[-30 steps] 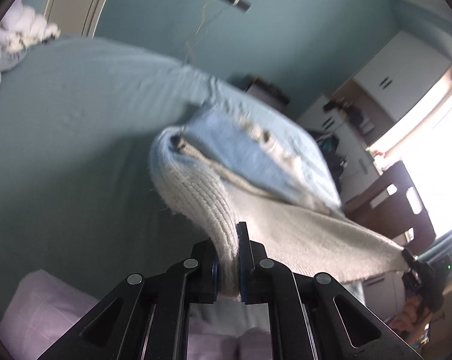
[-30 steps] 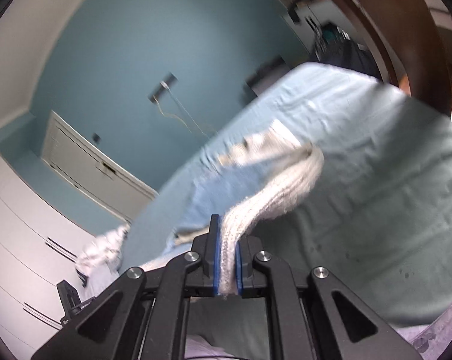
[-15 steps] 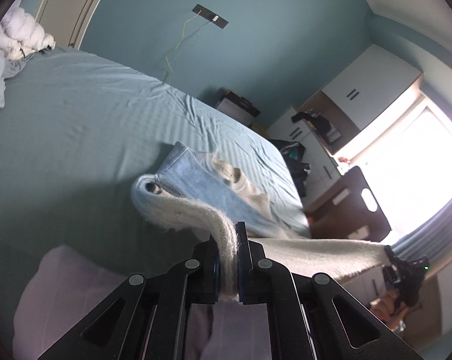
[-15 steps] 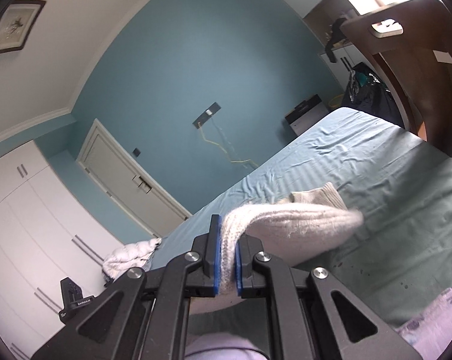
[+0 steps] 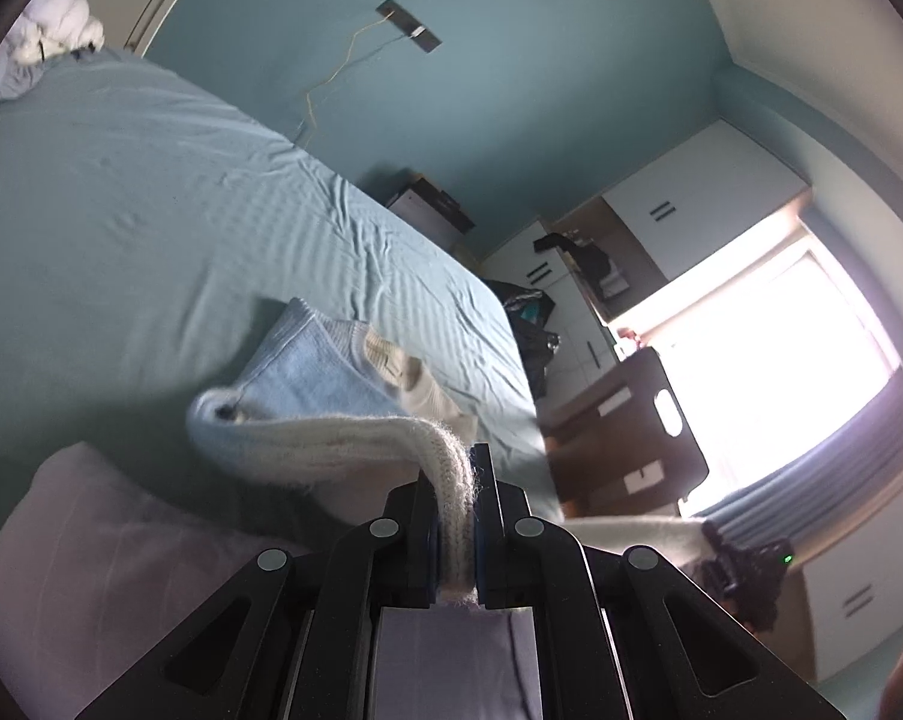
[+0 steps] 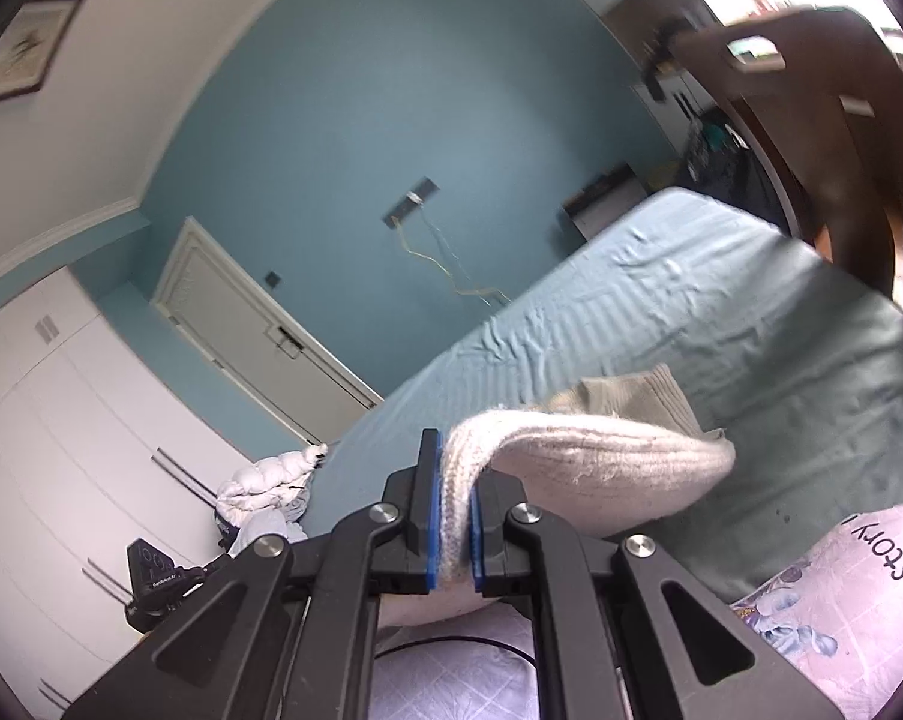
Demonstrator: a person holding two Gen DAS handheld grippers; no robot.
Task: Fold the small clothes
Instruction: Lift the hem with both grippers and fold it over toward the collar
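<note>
Knit garment (image 5: 331,450) hem is clamped by left gripper (image 5: 456,531) and right gripper (image 6: 449,531), apart and raised above bed (image 5: 151,228), presumably so the fold lands evenly.

Sweater (image 5: 325,444): fuzzy, ribbed knit wool, cream and pale blue. Bed sheet (image 5: 151,228): matt, wrinkled cloth. Left tool (image 5: 456,525): matt black plastic.
</note>
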